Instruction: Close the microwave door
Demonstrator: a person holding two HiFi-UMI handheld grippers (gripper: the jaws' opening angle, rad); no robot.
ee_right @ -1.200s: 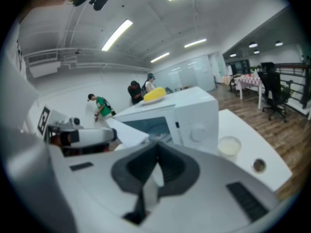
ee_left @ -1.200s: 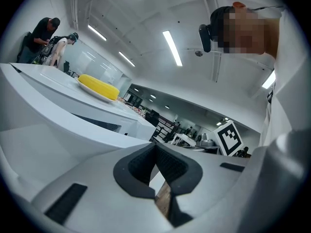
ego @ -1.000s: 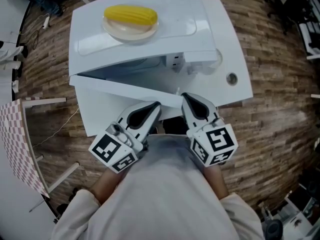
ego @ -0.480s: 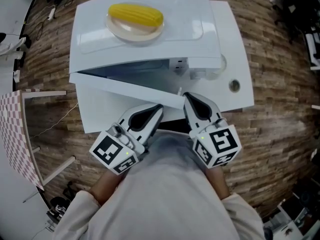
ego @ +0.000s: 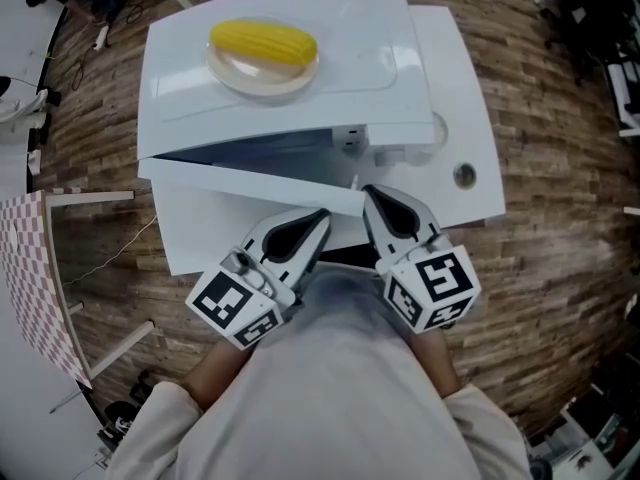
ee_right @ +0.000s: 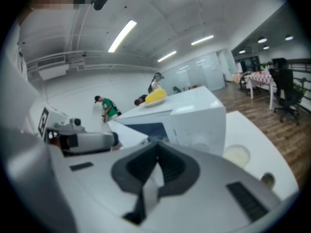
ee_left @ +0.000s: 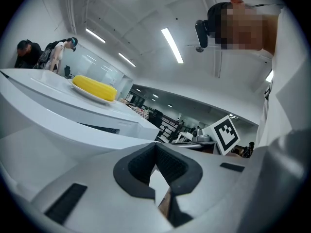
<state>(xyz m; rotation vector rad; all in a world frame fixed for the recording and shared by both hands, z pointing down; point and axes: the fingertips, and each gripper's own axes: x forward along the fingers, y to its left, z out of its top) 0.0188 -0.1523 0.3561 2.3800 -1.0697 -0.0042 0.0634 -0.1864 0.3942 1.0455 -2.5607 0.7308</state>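
My left gripper [ego: 318, 216] and right gripper [ego: 367, 194] both have their fingers clenched together on nothing. Their tips sit side by side, just near the microwave door [ego: 250, 180]. The door stands ajar, its right edge swung toward me, on the white microwave [ego: 375, 63] on the surface [ego: 470, 138]. On top of the microwave, a corn cob [ego: 263, 40] lies on a plate [ego: 240, 73].

A glossy white microwave [ego: 370, 28] on a smooth white table [ego: 468, 98] above a matt wood-strip floor [ego: 560, 228].
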